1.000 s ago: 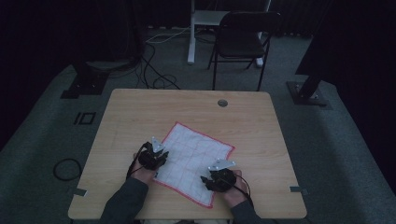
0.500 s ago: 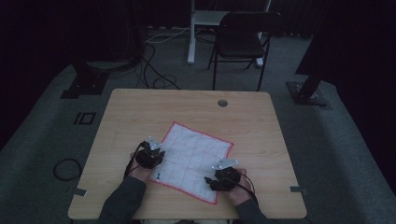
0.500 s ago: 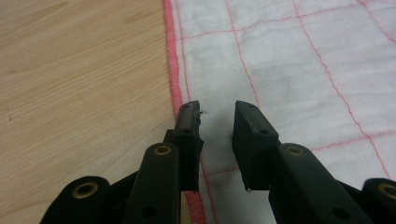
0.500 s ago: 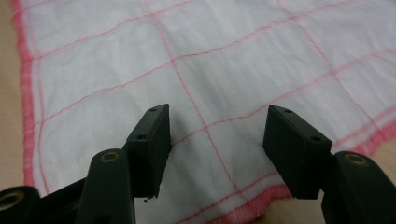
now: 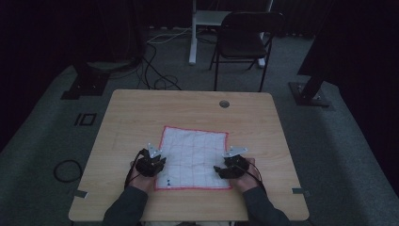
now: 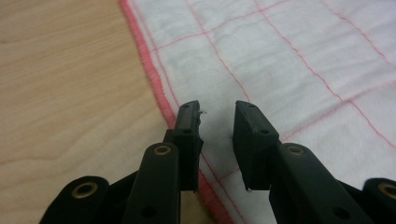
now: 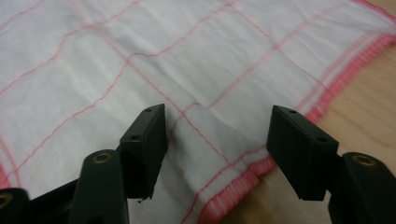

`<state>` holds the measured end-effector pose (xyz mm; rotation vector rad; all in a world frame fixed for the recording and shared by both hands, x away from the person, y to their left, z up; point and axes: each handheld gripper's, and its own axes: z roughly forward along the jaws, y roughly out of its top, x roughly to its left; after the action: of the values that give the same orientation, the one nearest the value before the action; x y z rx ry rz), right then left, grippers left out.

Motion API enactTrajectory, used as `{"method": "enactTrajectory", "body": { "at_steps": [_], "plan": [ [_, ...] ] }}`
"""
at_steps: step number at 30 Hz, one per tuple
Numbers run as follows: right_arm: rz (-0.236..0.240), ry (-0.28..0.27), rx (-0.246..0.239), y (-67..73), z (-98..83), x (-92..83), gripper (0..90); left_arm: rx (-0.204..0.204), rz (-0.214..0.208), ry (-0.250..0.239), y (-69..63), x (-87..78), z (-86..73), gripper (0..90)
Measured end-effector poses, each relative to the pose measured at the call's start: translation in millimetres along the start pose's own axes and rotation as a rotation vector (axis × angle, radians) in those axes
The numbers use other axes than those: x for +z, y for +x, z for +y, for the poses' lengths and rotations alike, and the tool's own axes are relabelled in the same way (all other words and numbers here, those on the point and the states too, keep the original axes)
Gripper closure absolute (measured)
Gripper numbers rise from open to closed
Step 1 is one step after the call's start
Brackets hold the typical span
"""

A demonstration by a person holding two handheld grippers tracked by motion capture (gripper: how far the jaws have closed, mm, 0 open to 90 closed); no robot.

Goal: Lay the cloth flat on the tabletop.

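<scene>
One white woven cloth with a thin red grid and a thick red stitched hem (image 5: 195, 157) lies spread flat on the light wooden table (image 5: 141, 117), a little toward the six o'clock side of the table's middle, its edges squared to the table's edges. It looks light, soft and limp: it will likely fold and sag wherever it is lifted, slide easily on the smooth wood, and will not break. The hem is the firmest part, so the corners and edges are the sensible places to pinch, and a corner at each hand would keep it from bunching.

The left tongs (image 5: 151, 164) sit at the cloth's nine o'clock edge near its lower corner. In the left gripper view the left tongs (image 6: 217, 126) stand partly open with a narrow gap, low over the hem (image 6: 154, 84), with no fabric pinched between them. The right tongs (image 5: 229, 165) sit at the cloth's lower corner toward four o'clock. In the right gripper view the right tongs (image 7: 217, 133) stand wide apart, having just been opening, and the cloth's hemmed corner lies beneath them, unpinched.

Counted: one cloth, one table, two tongs, and one dark folding chair (image 5: 244, 40) beyond the table at twelve o'clock. Two small dark marks (image 5: 167, 180) sit on the cloth near its lower left corner; what they are I cannot tell.
</scene>
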<state>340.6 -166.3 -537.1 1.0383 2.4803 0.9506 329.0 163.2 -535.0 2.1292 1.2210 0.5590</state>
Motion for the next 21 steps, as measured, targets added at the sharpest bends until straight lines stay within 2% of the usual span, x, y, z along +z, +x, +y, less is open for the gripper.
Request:
{"method": "enactTrajectory", "body": {
  "at_steps": [2, 4, 12, 15, 19, 20, 21],
  "plan": [
    [-0.012, 0.000, 0.017, -8.4, 1.9, 2.0, 36.2, 0.000, -0.007, -0.007, -3.4, -2.9, -3.9, 72.0],
    [-0.012, 0.003, 0.028, -9.5, 1.9, 1.8, 36.1, 0.001, -0.007, -0.015, -4.6, -4.0, -6.0, 71.8],
    [-0.035, 0.013, 0.079, 2.1, -13.1, -10.6, 29.2, 0.009, -0.012, -0.028, -3.7, -5.2, -8.3, 67.2],
    [-0.040, 0.012, 0.080, 4.5, -17.1, -13.9, 27.6, 0.007, -0.013, -0.039, -3.7, -6.4, -9.6, 64.1],
    [-0.057, -0.028, 0.106, 4.2, -22.1, -20.3, 29.2, -0.016, -0.005, -0.062, 0.3, -13.2, -12.8, 61.2],
    [-0.060, -0.059, 0.132, 2.9, -23.0, -24.8, 30.0, -0.034, -0.006, -0.079, 3.9, -18.2, -12.7, 60.9],
    [-0.068, -0.077, 0.138, 2.8, -23.0, -26.9, 30.6, -0.034, -0.006, -0.079, 3.9, -18.2, -12.7, 60.7]
  ]
}}
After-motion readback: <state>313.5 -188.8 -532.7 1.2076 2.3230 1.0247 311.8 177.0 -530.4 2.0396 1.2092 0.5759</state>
